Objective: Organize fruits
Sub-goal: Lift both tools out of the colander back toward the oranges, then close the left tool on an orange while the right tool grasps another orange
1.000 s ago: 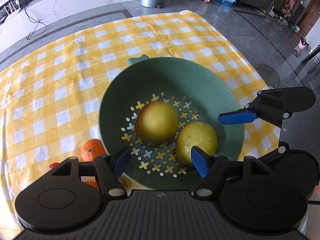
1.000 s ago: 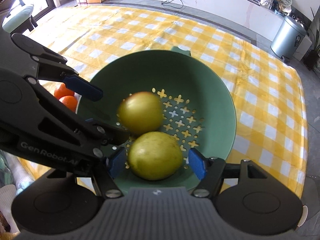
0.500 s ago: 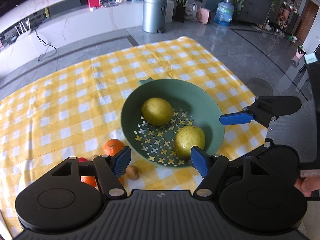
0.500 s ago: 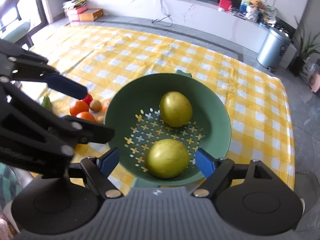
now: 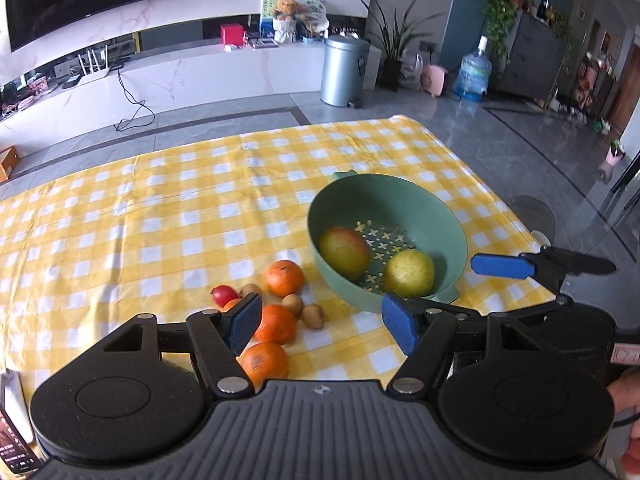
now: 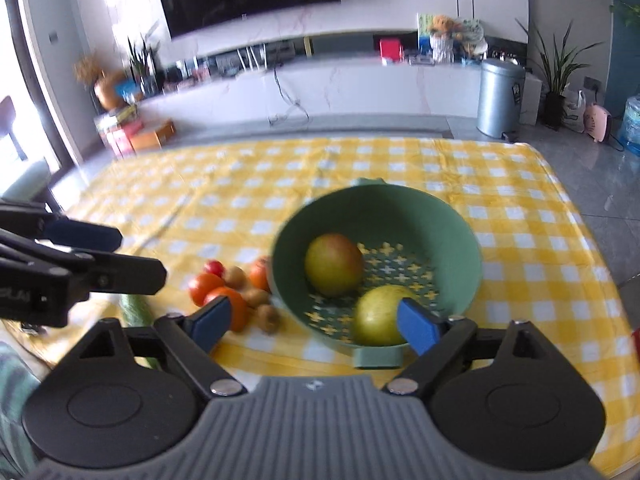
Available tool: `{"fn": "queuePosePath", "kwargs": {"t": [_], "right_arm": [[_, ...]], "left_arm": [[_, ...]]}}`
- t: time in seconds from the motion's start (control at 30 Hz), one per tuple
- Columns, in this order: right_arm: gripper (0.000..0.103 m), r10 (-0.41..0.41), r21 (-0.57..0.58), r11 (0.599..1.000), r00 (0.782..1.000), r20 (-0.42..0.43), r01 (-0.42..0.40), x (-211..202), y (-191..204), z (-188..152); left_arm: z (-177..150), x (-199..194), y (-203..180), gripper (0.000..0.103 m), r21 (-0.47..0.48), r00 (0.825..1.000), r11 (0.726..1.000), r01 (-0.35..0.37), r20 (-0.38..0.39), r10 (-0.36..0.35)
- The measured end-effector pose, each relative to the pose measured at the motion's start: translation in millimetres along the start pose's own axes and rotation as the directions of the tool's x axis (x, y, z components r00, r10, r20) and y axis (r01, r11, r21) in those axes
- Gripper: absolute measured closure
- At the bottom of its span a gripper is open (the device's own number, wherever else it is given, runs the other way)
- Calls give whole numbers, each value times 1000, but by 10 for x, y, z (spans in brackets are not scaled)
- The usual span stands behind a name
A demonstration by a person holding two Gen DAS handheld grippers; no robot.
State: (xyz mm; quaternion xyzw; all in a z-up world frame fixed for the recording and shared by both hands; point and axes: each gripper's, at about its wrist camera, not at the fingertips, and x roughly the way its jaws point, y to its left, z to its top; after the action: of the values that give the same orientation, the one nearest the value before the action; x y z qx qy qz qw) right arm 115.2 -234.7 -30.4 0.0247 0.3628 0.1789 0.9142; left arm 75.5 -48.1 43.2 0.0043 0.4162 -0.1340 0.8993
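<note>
A green colander bowl (image 5: pixel 400 200) stands on the checked cloth. It holds a reddish-yellow fruit (image 5: pixel 344 252) and a yellow one (image 5: pixel 410 273). Left of it lie three oranges (image 5: pixel 285 278), a few small brown fruits (image 5: pixel 293 303) and a small red one (image 5: pixel 221 295). My left gripper (image 5: pixel 322 320) hangs open over the loose fruit, nothing between its pads. My right gripper (image 6: pixel 314 322) is back from the bowl (image 6: pixel 400 208), its jaws opening and empty; the yellow fruit (image 6: pixel 380 314) shows just beyond its right pad.
The yellow checked tablecloth (image 5: pixel 160 208) ends close to the right of the bowl. A green vegetable (image 6: pixel 136 308) lies at the near left edge. The left gripper's fingers (image 6: pixel 84 236) reach in beside the oranges. A metal bin (image 5: pixel 344 70) stands on the floor beyond.
Both grippers have drawn back and up from the bowl and tilted up, so the room shows. The right jaws have widened. Both fruits stay in the bowl.
</note>
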Motion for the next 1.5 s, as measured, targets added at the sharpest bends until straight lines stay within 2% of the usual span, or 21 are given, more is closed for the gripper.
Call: {"fn": "queuePosePath", "kwargs": {"t": [0.37, 0.53, 0.8, 1.03, 1.1, 1.17, 1.23, 1.27, 1.33, 1.43, 1.5], "right_arm": [[15, -7, 29, 1000, 993, 121, 4, 92, 539, -317], [15, -14, 62, 998, 992, 128, 6, 238, 651, -453], [17, -35, 15, 999, 993, 109, 34, 470, 728, -586], [27, -3, -33, 999, 997, 77, 5, 691, 796, -637], [33, 10, -53, 999, 998, 59, -7, 759, 826, -642], [44, -7, -64, 998, 999, 41, 10, 817, 835, -650], [48, -35, -23, 999, 999, 23, 35, 845, 760, -637], [55, -41, 15, 999, 999, 10, 41, 857, 700, -638], [60, -53, 100, 994, 998, -16, 55, 886, 553, -635], [63, -35, 212, 976, 999, -36, 42, 906, 368, -636], [65, -31, 239, 970, 999, -34, 38, 909, 320, -636]], "left_arm": [[-385, -127, 391, 22, -42, 994, 999, -1, 111, 6], [-469, -56, 586, 22, -83, 992, 997, 6, 125, 5], [-630, 142, 841, 23, -146, 994, 989, 15, 106, 1], [-737, 387, 854, 25, -104, 998, 995, -2, 65, 9], [-755, 446, 862, 25, -98, 999, 995, 12, 50, -7], [-759, 488, 862, 26, -91, 999, 995, 35, 43, -31], [-770, 518, 841, 27, -73, 998, 996, 50, 44, -47], [-774, 532, 827, 27, -62, 998, 997, 55, 45, -52], [-787, 570, 790, 28, -33, 997, 998, 62, 48, -60], [-797, 649, 707, 31, 12, 997, 998, 60, 36, -61], [-806, 715, 651, 33, 44, 999, 998, 48, 21, -49]]}}
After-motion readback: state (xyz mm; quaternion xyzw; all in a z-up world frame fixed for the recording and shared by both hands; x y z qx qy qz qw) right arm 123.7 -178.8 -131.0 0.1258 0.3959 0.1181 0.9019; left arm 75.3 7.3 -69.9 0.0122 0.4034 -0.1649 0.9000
